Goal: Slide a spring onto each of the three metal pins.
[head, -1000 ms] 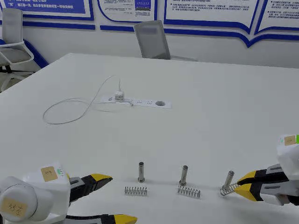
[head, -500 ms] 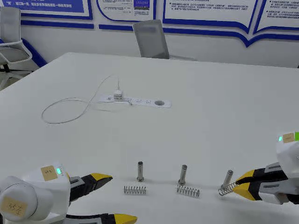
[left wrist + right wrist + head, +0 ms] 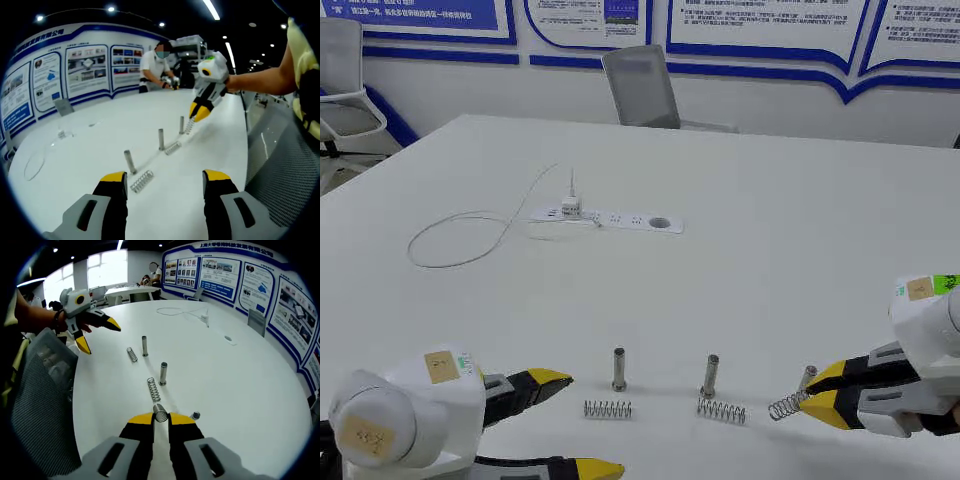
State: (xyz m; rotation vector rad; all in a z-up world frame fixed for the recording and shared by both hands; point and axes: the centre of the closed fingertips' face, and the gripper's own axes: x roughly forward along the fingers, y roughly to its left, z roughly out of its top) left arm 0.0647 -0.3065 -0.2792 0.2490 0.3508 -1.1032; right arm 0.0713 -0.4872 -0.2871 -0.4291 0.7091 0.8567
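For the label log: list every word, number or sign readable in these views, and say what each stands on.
No text here can be quoted with confidence.
Wall posters: blue-framed print, too blurred to read.
Poster heading: characters too small to read.
Left sticker, tan, on the left gripper: handwriting, illegible.
Right sticker, tan, on the right gripper: handwriting, illegible.

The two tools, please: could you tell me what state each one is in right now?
Left tool: open, holding nothing.
Right tool: closed on a spring.
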